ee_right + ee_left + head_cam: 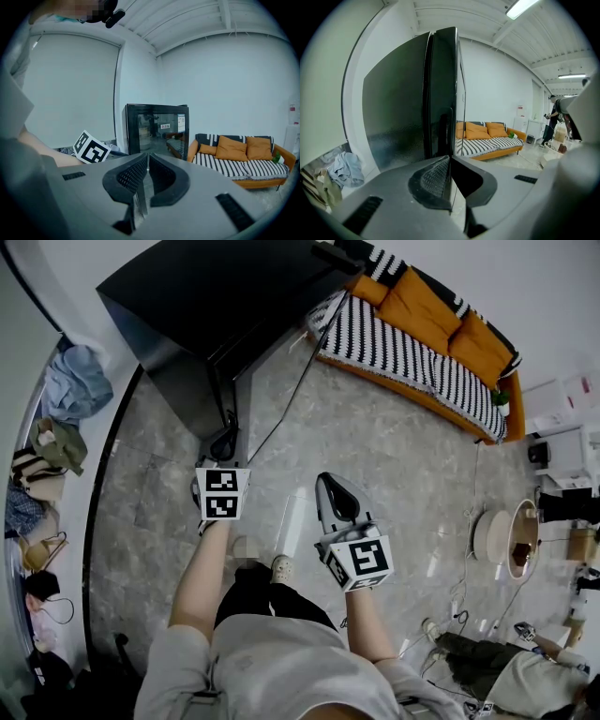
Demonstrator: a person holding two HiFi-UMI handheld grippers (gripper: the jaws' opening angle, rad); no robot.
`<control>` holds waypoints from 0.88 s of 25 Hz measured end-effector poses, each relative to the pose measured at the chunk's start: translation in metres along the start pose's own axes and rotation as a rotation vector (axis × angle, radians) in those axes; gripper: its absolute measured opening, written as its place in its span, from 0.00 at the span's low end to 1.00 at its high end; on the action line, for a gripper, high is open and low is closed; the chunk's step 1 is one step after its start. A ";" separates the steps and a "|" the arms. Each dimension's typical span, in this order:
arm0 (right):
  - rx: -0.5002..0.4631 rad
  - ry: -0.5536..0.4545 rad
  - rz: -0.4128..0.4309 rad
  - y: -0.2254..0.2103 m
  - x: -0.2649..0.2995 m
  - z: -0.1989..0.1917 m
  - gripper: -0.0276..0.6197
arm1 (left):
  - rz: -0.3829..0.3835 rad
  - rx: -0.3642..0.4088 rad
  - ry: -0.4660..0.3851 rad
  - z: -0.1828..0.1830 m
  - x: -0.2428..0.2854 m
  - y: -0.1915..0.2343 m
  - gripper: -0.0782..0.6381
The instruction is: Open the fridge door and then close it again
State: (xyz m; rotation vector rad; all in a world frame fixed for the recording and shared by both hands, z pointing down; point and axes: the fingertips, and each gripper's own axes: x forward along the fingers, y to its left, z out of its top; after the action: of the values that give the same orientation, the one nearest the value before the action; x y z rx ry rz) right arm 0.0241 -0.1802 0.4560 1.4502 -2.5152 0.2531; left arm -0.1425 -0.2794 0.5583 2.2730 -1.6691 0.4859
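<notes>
Standing: on the pale stone floor [375, 456], both forearms stretched forward, one gripper in each hand.
Left gripper [450, 158]: jaws pressed together, nothing gripped; tips tilted slightly downward.
Right gripper [146, 157]: jaws drawn in to a bare sliver, holding nothing; kept to the right of the other and a little further back.
Fridge [216, 296]: black, close to the white wall, just ahead of the left jaw tips; contact not readable.
Fridge door [157, 131]: glossy glass front, turned toward the right gripper view, mirroring the room; ajar or closed not readable.
Clothes pile [70, 381]: left of the fridge, along the wall.
Sofa [422, 334]: orange, striped black-and-white cover, orange cushions, well beyond the fridge.
</notes>
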 end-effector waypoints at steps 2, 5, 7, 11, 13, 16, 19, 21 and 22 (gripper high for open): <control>-0.002 -0.002 0.000 0.001 0.000 0.001 0.08 | -0.002 0.002 0.000 0.000 0.000 0.000 0.13; -0.006 -0.004 0.000 0.001 0.000 0.002 0.08 | -0.006 0.004 0.000 0.000 0.000 -0.001 0.13; -0.005 -0.004 0.001 0.000 -0.002 0.003 0.08 | -0.014 0.004 0.001 0.000 0.000 -0.002 0.13; -0.009 -0.006 0.004 0.003 -0.004 0.006 0.08 | -0.029 0.002 0.002 -0.001 -0.006 -0.002 0.13; -0.014 -0.011 0.010 0.006 -0.006 0.009 0.08 | -0.046 0.003 -0.005 -0.001 -0.014 -0.005 0.13; -0.024 -0.023 0.028 0.010 -0.009 0.014 0.08 | -0.089 -0.012 -0.027 0.001 -0.029 -0.017 0.13; -0.031 -0.035 0.042 0.014 -0.014 0.020 0.08 | -0.130 -0.001 -0.061 0.009 -0.050 -0.029 0.13; -0.036 -0.045 0.052 0.017 -0.018 0.024 0.08 | -0.157 0.024 -0.093 0.019 -0.067 -0.038 0.13; -0.039 -0.050 0.058 0.018 -0.021 0.027 0.08 | -0.169 0.036 -0.110 0.025 -0.076 -0.043 0.13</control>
State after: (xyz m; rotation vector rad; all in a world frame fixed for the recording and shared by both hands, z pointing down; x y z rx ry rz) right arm 0.0156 -0.1606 0.4240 1.3876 -2.5895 0.1781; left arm -0.1196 -0.2115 0.5027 2.4814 -1.5089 0.3617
